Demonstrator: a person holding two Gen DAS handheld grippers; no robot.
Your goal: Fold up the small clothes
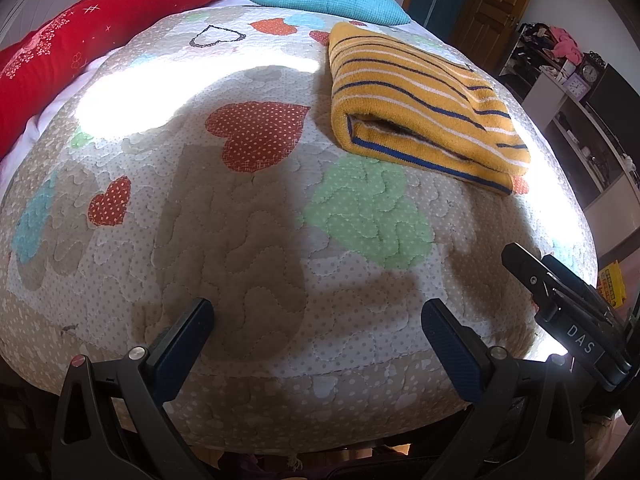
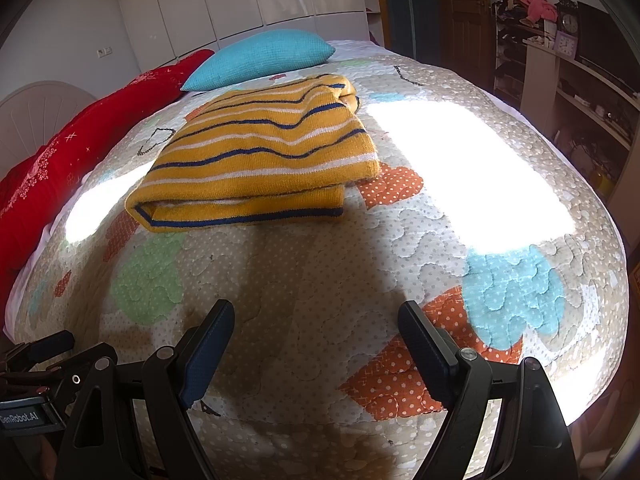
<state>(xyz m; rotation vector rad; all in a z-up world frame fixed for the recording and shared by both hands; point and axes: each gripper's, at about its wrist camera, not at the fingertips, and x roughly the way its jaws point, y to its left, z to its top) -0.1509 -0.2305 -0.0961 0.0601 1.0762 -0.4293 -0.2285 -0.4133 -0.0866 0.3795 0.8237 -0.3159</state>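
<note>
Folding looks finished, or close to it, as we judge it: the yellow striped sweater (image 2: 260,156) lies on the heart-patterned quilt (image 2: 320,280) as a compact, layered rectangle, its doubled edge toward us and the top layer sitting slightly askew over the bottom one. In the left wrist view the same bundle sits up and to the right of our tool, well apart from the fingertips. What may remain is squaring the top layer or setting the bundle aside; we see no other small garment on the bed waiting its turn.

We hold the left gripper (image 1: 318,322) with its jaws spread wide and nothing between them, hovering over bare quilt near the bed's front edge. The right gripper (image 2: 316,324) is likewise wide open and empty, aimed at the sweater but well short of it. Each tool appears at the edge of the other's view.

Hard to read: sunlight bleaches large patches of quilt to pure white, so anything lying there is lost. The sweater's far end, toward the turquoise pillow (image 2: 260,58) and the red pillow (image 2: 60,152), is partly tucked, so we cannot tell how sleeves or collar are arranged inside. The bed's near edge is cut off behind the gripper bodies.
</note>
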